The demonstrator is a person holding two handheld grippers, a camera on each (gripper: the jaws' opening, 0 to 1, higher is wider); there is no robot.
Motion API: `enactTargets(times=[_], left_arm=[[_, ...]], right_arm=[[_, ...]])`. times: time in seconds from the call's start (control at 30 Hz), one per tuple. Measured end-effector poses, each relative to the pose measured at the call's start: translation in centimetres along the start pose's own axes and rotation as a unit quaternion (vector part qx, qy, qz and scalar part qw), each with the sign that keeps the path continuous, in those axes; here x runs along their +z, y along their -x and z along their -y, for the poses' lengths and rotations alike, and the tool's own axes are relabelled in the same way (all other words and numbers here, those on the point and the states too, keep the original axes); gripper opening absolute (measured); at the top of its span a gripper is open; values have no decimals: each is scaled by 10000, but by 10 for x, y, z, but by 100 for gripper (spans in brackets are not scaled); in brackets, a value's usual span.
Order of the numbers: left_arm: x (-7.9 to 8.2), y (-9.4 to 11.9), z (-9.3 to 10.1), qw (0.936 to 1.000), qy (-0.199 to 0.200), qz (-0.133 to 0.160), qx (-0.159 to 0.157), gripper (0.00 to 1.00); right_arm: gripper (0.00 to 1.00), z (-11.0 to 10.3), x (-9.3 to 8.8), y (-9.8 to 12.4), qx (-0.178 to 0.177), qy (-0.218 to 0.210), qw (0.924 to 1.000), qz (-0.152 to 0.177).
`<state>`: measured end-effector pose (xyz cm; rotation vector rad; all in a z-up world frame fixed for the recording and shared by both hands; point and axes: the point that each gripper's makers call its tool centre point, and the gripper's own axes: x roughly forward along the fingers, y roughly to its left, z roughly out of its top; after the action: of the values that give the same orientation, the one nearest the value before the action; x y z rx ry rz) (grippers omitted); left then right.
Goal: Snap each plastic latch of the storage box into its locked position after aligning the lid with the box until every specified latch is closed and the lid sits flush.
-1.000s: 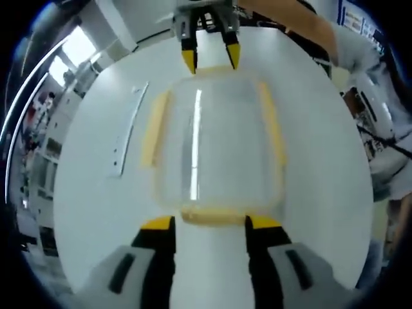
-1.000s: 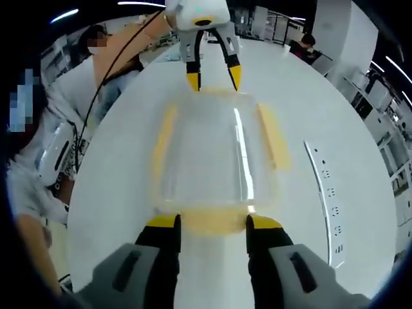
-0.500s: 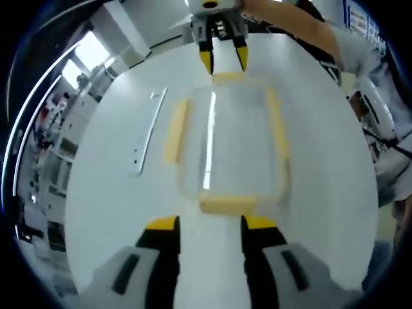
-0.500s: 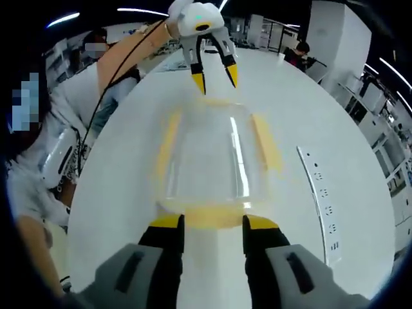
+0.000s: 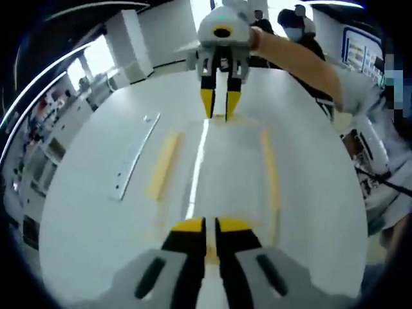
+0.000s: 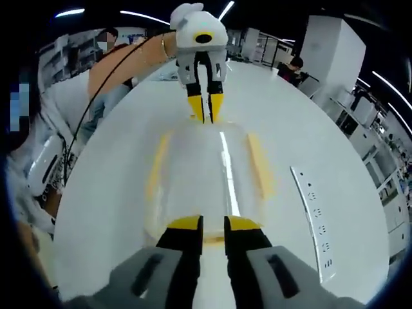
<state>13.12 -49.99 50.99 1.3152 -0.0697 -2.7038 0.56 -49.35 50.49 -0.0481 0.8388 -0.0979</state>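
clear storage box (image 5: 215,177) mid-table (image 5: 84,212), lid on | left gripper (image 5: 210,226) & right gripper (image 6: 212,223) nrly closed, each on an end yellow latch (image 6: 212,239)

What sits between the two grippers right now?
The clear storage box with its yellow latches spans the stretch from the right gripper to the left gripper, as the right gripper view shows.

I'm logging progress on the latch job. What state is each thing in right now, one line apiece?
Left gripper: jaws nearly together at the near end latch.
Right gripper: jaws nearly together at the opposite end latch.
Storage box: clear, resting on the white table.
Lid: on the box; whether flush, cannot tell.
Side latches: lying along the box sides; whether locked, cannot tell.
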Motion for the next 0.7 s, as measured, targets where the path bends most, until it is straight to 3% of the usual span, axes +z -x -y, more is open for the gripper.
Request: enactTargets(times=[0.1, 0.17, 0.23, 0.3, 0.43, 0.5, 0.6, 0.63, 0.7], left_arm=[[3, -2, -4, 9999, 84, 113, 66, 0], [17, -2, -5, 9987, 80, 474, 163, 0], [24, -3, -1, 9982, 64, 577, 146, 0], [29, -7, 4, 9979, 18, 641, 59, 0], [35, -22, 9, 9981, 55, 614, 2, 0], [40, -29, 6, 9979, 168, 613, 96, 0], [46, -35, -3, 9970, 342, 624, 308, 0], [45, -36, -5, 9971, 417, 549, 327, 0], [38, -39, -5, 9983, 445, 233, 305, 0]], right_arm=[[1, -4, 1, 0, 37, 46, 10000, 24], [1, 8, 1, 4, -363, 105, 9993, 46], [0, 11, 2, 9, -591, -22, 9981, 198], [0, 17, 6, 18, -803, -282, 9949, 549], [0, 16, 0, 29, -1044, -692, 9884, 857], [0, 14, -15, 32, -1293, -951, 9829, 905], [0, 19, -39, 33, -1913, -1566, 9651, 861], [0, 19, -47, 32, -2079, -1724, 9592, 836], [0, 13, -52, 24, -2087, -1661, 9599, 860]])
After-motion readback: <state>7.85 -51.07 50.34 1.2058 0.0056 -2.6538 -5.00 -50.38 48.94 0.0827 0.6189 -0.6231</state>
